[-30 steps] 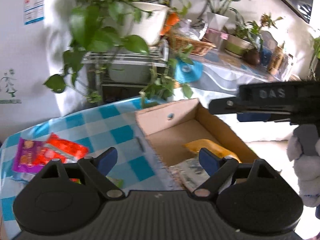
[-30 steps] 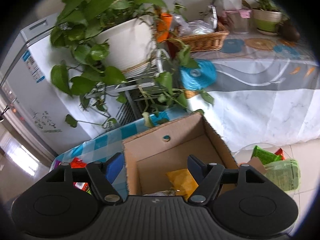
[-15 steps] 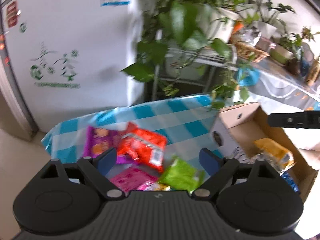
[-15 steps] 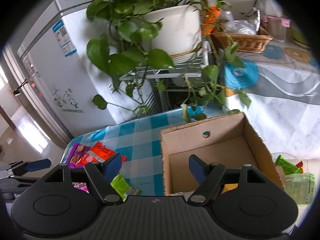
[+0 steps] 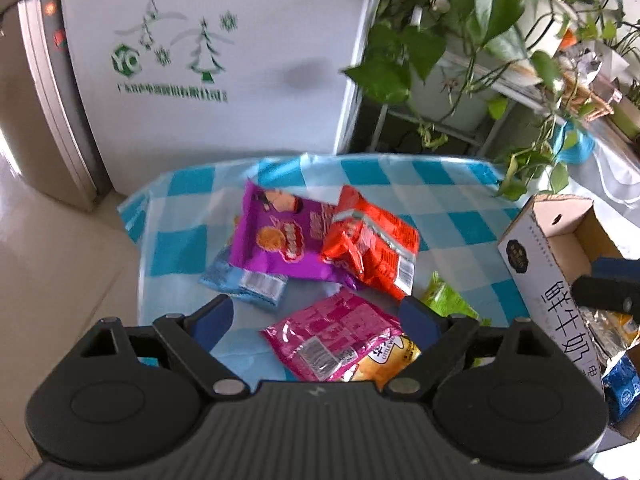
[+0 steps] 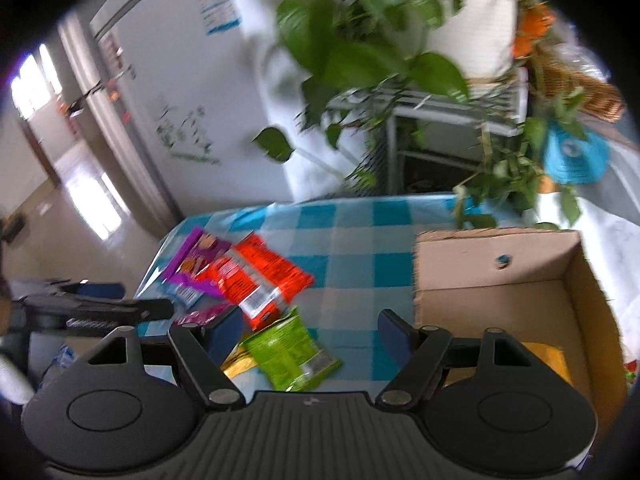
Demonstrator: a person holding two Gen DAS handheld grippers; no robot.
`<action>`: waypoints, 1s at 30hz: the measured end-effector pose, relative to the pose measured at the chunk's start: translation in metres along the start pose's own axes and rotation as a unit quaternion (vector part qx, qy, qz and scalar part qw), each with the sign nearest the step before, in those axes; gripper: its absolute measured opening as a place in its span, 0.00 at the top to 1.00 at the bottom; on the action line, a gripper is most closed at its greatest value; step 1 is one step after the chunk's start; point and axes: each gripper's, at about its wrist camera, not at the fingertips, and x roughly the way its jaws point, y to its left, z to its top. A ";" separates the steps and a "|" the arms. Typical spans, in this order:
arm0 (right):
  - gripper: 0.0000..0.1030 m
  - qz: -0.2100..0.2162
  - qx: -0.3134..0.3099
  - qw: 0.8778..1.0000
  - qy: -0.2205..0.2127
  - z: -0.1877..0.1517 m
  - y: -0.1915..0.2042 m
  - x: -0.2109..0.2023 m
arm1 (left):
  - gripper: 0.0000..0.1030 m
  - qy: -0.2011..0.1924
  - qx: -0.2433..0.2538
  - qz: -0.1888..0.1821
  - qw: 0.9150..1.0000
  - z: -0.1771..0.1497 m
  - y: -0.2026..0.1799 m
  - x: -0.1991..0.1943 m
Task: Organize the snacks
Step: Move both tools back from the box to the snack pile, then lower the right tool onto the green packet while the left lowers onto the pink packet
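Table: covered in a blue-and-white checked cloth (image 5: 432,200); snack packets lie loose on its left part, cardboard box (image 6: 496,268) at its right edge.
Purple packet (image 5: 276,236): far left of the pile, flat, its right edge under the red one.
Red packet (image 5: 372,248): just right of the purple, overlapping it, slightly crumpled.
Pale blue packet (image 5: 244,284): tucked partly under the near left corner of the purple packet.
Pink packet (image 5: 340,332): nearest, lying on a yellow packet (image 5: 392,360) that peeks out at its right.
Green packet (image 6: 288,348): between the pile and the box, near side, flat on the cloth.
Box contents: a yellow packet on the box floor in the right wrist view; silver and blue packets at the near end in the left wrist view. Far end of the box bare.
Left gripper (image 5: 316,316): above the pile, tilted down; jaws wide, nothing pinched; the pink packet shows in the gap below, apart from the pads.
Right gripper (image 6: 312,328): above the strip of cloth between pile and box; jaws at a middling spread, empty; the green packet shows in the gap below.
Background: white fridge door with green tree print at far left; trailing potted plant on a wire rack at far right. Right wrist view is blurred.
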 end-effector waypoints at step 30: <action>0.17 -0.035 -0.090 0.988 0.125 -0.026 0.035 0.124 | 0.12 0.085 -0.067 0.024 0.994 -0.012 0.025 0.058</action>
